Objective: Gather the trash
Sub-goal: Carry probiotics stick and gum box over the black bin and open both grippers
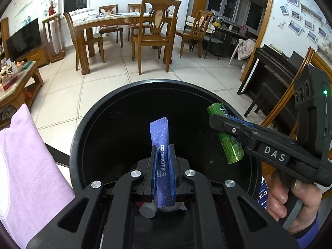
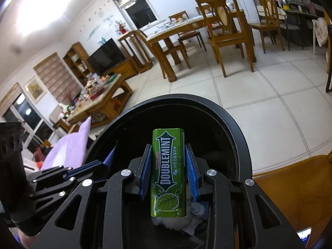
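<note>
The left tool is clamped on a purple sachet, poised over the black bin. The right tool grips a green gum pack above the same bin (some trash already inside). The dropping step is in hand; next, both tools likely need to spread.

Black claws w/ blue ribbed pads, silver screws; "DAS" label, green LED; blue sleeve.

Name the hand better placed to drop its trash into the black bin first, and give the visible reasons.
Either, though left by a little: the left gripper holds the purple probiotics sachet over the middle of the black bin. The right gripper holds the green Doublemint pack nearer the rim.
</note>
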A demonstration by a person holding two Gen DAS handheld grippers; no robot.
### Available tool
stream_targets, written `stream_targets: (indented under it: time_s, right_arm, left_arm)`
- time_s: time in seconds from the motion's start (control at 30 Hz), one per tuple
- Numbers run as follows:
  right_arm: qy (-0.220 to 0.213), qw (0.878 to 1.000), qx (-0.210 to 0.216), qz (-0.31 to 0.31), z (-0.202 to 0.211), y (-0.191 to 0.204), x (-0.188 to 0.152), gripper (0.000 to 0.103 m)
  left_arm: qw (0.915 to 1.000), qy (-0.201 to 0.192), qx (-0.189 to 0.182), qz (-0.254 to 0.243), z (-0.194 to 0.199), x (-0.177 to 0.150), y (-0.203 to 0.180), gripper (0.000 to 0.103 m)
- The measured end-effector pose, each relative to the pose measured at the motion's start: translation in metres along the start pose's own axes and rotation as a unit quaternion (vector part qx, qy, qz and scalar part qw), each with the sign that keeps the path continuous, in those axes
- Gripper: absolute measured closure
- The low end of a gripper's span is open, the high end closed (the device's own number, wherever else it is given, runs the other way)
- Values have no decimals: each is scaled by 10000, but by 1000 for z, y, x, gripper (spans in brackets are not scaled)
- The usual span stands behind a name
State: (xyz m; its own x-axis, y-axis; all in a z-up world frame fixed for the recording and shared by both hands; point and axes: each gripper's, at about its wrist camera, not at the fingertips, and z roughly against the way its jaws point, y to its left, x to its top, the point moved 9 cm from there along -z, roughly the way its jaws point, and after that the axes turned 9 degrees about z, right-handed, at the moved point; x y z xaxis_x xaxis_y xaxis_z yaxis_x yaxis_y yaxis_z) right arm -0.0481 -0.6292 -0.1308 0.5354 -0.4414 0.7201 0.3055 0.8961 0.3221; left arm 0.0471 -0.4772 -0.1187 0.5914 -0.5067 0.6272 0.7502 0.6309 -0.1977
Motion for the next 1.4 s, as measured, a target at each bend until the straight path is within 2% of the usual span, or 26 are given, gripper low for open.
stream_targets:
  time_s: [0.37,0.7,0.8,0.83,0.87,0.9,0.93,0.97,1.03,1.13,1.2,1.27,1.4]
  right_arm:
    - [31,10000,-54,23,-7,7,-7,71]
    - [94,9998,-124,82,-11,16,-12,71]
    - [102,9999,-89,75,-10,18,-13,66]
    - [104,9999,-87,80,-9,18,-13,61]
    - [107,9999,-82,77,-9,19,-13,55]
    - [109,9999,-74,64,-8,20,-13,51]
    - [103,9999,-77,57,-8,21,-13,48]
    - [99,9999,-88,62,-7,22,-13,47]
    - [99,9999,-89,71,-6,23,-13,45]
    - [34,10000,-75,56,-1,27,-12,27]
    - [9,10000,-33,82,1,31,-11,25]
    - [2,9999,31,119,3,40,-10,18]
    - [-15,9997,94,206,7,56,-7,15]
  left_arm:
    - [9998,89,102,-152,-9,-3,-9,91]
    - [9996,1,169,-216,-4,-1,-15,89]
    - [9995,-7,187,-239,-3,-2,-16,87]
    - [9995,-12,196,-257,-2,-3,-17,80]
    - [9994,-27,204,-274,-1,-3,-17,66]
    - [9993,-76,232,-293,2,-3,-17,56]
    - [9990,-155,271,-315,6,-3,-17,40]
    - [9986,-260,308,-349,10,-2,-17,32]
    - [9979,-360,347,-402,16,-2,-18,31]
    - [9977,-420,347,-408,25,-3,-16,18]
    - [9969,-508,412,-437,34,-5,-13,13]
    - [9962,-567,485,-450,42,-7,-8,8]
    - [9948,-692,603,-450,62,-13,4,7]
